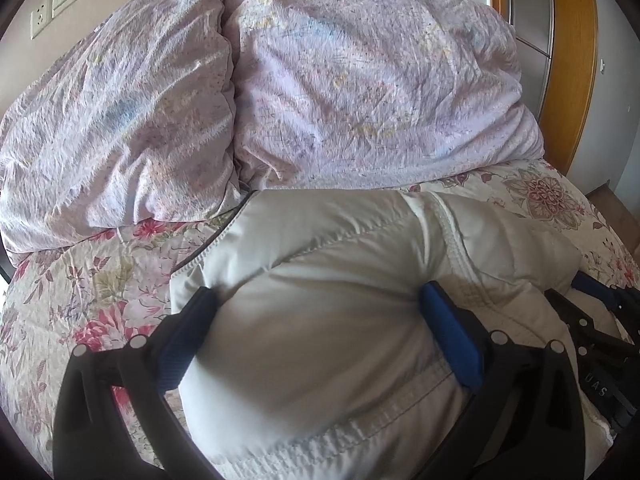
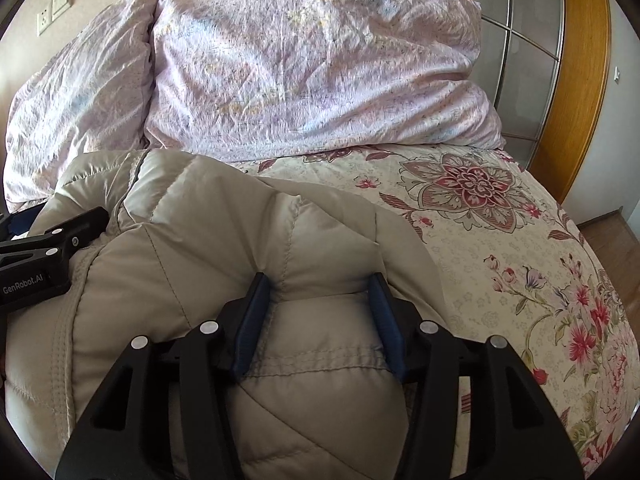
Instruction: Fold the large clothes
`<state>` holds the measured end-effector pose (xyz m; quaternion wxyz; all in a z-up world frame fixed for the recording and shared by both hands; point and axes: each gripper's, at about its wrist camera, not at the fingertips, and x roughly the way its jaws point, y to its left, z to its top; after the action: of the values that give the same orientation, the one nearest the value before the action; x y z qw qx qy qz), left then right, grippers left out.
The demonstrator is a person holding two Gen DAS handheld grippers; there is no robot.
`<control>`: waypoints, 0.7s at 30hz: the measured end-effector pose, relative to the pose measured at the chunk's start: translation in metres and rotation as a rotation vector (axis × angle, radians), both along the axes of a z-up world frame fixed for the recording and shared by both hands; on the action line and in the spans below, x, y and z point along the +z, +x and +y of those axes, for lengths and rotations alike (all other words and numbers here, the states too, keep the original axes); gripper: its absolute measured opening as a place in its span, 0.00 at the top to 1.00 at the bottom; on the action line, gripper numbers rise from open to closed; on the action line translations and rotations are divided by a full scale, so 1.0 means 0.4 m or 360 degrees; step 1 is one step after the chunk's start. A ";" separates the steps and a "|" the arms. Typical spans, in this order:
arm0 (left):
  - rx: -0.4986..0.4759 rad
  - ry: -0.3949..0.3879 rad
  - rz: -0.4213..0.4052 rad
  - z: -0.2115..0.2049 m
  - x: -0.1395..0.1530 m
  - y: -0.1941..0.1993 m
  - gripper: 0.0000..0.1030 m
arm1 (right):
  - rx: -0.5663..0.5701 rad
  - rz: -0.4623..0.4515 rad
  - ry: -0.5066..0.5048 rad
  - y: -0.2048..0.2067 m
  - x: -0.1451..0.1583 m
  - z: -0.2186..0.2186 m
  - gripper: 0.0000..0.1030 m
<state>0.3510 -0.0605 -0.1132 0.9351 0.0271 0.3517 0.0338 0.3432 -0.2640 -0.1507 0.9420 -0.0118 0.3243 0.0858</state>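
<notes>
While the puffy jacket (image 1: pixel 320 320) lies on the bed, both grippers' jaws pinch bulging folds of it.

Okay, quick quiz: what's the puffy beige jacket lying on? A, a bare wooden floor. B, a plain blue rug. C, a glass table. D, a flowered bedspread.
D: the jacket lies on the flowered bedspread, whose red and pink blooms show beside it, in front of the lilac pillows.
</notes>
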 end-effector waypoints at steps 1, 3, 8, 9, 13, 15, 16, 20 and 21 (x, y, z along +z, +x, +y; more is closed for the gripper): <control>0.0000 0.0001 0.0001 0.000 0.000 0.000 0.02 | -0.0006 -0.0007 -0.0006 -0.001 0.000 0.002 0.48; 0.0001 0.0005 0.0000 0.000 -0.001 0.000 0.02 | -0.0016 -0.0021 -0.0020 -0.003 -0.001 0.005 0.48; 0.0006 0.0026 0.0000 -0.001 -0.005 0.003 0.02 | -0.0022 -0.0033 -0.0018 -0.003 -0.002 0.004 0.48; 0.0008 0.0030 0.0001 -0.002 -0.006 0.004 0.02 | -0.0021 -0.0032 -0.0019 -0.002 -0.002 0.004 0.48; 0.0010 0.0053 0.0009 -0.006 -0.008 0.008 0.02 | -0.0021 -0.0033 -0.0014 -0.003 -0.003 0.004 0.48; 0.0007 0.0047 0.0011 -0.003 -0.008 0.009 0.02 | -0.0021 -0.0033 -0.0010 -0.003 -0.004 0.004 0.48; 0.0007 0.0045 0.0012 -0.003 -0.009 0.009 0.02 | -0.0020 -0.0033 -0.0008 -0.002 -0.005 0.003 0.48; 0.0003 0.0039 0.0012 0.000 -0.010 0.009 0.02 | -0.0021 -0.0035 -0.0006 -0.002 -0.006 0.002 0.48; 0.0003 0.0039 0.0012 0.000 -0.010 0.010 0.02 | -0.0021 -0.0036 -0.0005 -0.002 -0.007 0.001 0.48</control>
<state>0.3549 -0.0605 -0.1173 0.9333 0.0383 0.3548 0.0390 0.3423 -0.2635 -0.1533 0.9462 -0.0119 0.3137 0.0789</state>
